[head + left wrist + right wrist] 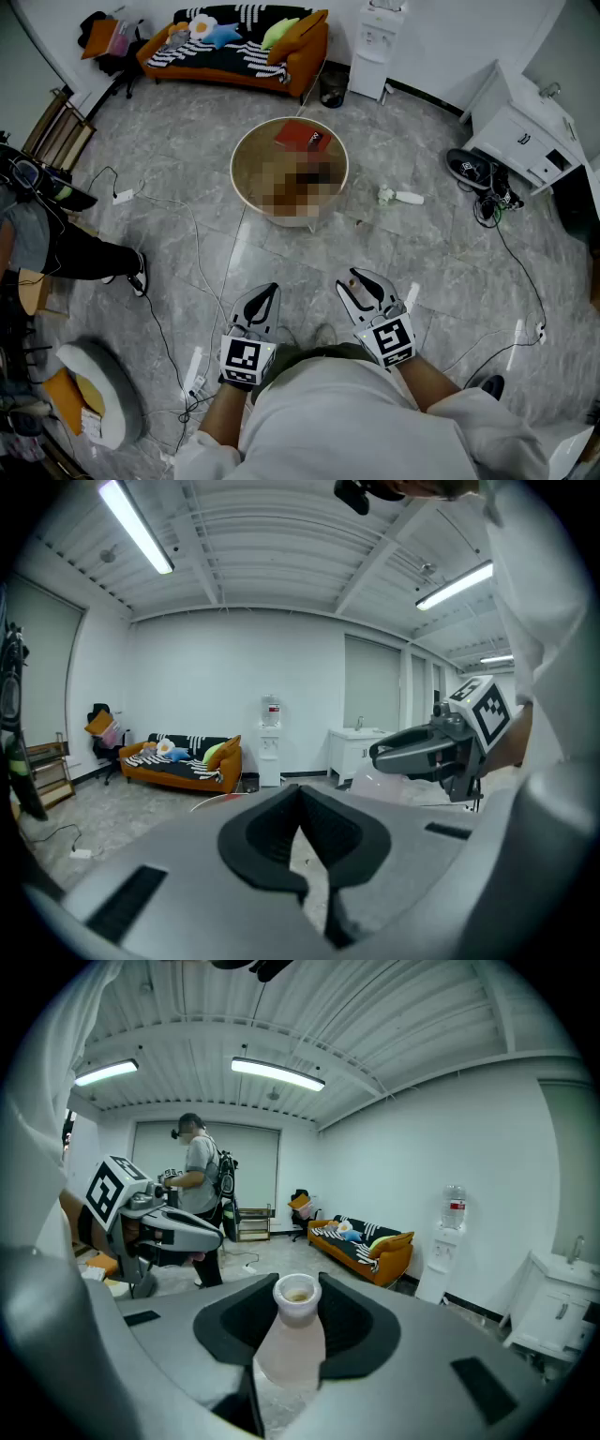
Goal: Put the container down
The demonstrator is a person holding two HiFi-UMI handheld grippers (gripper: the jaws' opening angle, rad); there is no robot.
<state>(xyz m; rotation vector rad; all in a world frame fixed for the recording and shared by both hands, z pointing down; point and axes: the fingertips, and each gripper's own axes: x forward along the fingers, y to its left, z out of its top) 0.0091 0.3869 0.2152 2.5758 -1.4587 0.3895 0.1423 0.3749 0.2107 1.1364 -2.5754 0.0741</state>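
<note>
The container (291, 1340) is a translucent, pale pink bottle with an open white neck. It stands between the jaws of my right gripper (298, 1296), whose pads press on its sides and hold it in the air. The head view shows that gripper (366, 283) at lower middle right, over the grey floor, with the container's mouth (354, 279) at its tips. My left gripper (265, 298) is beside it on the left, its jaws together with nothing between them. In the left gripper view its tips (301, 799) meet, and the right gripper (412, 752) shows to the right.
A round wooden table (246, 183) with a red item stands ahead on the marble floor. An orange sofa (234, 47), a water dispenser (375, 42) and a white cabinet (520, 131) line the far wall. Cables (178, 281) cross the floor. A person (66, 248) is at left.
</note>
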